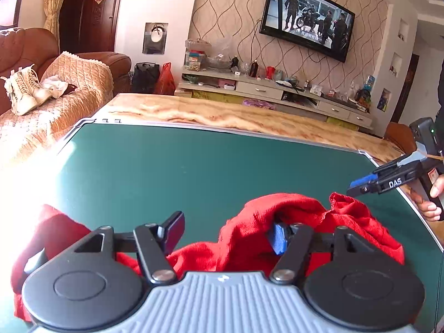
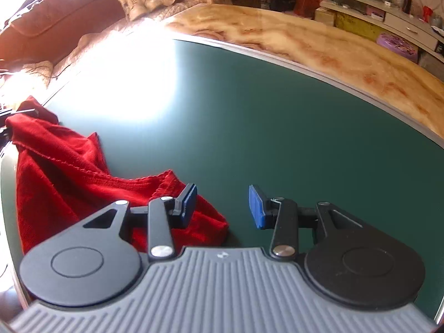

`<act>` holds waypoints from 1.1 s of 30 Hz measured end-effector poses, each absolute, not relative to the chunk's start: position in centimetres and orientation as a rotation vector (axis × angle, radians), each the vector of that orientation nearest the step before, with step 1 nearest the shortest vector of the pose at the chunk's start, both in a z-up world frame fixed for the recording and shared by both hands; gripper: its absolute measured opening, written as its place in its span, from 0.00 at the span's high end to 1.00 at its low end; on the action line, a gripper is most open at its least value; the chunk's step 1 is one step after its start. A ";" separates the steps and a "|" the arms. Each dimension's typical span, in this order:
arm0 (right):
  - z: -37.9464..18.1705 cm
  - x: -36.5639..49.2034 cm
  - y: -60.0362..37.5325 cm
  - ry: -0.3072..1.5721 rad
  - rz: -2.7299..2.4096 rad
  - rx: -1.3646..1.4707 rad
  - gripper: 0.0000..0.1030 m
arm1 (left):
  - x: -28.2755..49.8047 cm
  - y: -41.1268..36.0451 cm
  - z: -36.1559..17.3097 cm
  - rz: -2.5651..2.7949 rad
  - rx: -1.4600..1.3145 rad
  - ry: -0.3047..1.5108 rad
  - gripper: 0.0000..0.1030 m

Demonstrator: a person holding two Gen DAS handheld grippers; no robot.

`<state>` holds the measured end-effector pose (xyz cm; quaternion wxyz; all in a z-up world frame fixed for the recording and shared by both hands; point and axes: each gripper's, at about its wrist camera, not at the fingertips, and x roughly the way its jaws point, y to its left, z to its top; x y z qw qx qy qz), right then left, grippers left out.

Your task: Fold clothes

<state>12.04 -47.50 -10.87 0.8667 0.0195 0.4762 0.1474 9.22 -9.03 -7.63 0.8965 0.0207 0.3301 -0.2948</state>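
A red knit garment (image 1: 291,222) lies crumpled on the green mat (image 1: 194,166) at its near edge. My left gripper (image 1: 226,234) is open right over it; red cloth drapes over the right finger (image 1: 279,238), and the left finger (image 1: 174,229) is bare. In the right wrist view the garment (image 2: 69,172) lies bunched at the left. My right gripper (image 2: 222,208) is open above the mat, its left finger (image 2: 188,205) over the garment's edge, its right finger (image 2: 256,208) over bare mat. The right gripper also shows in the left wrist view (image 1: 366,186), beside the cloth.
The green mat (image 2: 277,125) lies on a marble-patterned table (image 1: 222,113). A brown sofa (image 1: 69,83) with white shoes (image 1: 22,91) stands at the left. A TV (image 1: 308,19) and a cluttered shelf unit (image 1: 277,88) are behind. Strong glare covers the mat's left.
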 end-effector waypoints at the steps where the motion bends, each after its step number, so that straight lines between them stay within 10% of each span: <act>1: -11.0 11.9 -47.2 1.004 0.330 0.038 0.53 | 9.3 -9.2 -7.6 -0.619 0.056 0.674 0.33; 10: -12.9 11.2 -45.3 1.052 0.395 -0.027 0.54 | 9.1 -9.5 -6.5 -0.743 0.082 0.570 0.27; 15: -12.8 10.4 -44.9 1.050 0.409 -0.032 0.59 | 9.1 -10.3 -7.2 -0.790 0.101 0.596 0.52; 17: -12.7 10.1 -44.8 1.056 0.412 -0.044 0.84 | 8.8 -10.4 -7.3 -0.803 0.104 0.592 0.69; 19: -12.4 9.5 -44.4 1.047 0.396 -0.082 0.88 | 8.5 -10.4 -7.4 -0.815 0.107 0.587 0.80; 33: -1.5 -6.3 -41.8 0.736 0.385 -0.027 0.89 | 4.8 -5.7 -5.9 -0.859 0.079 0.611 0.88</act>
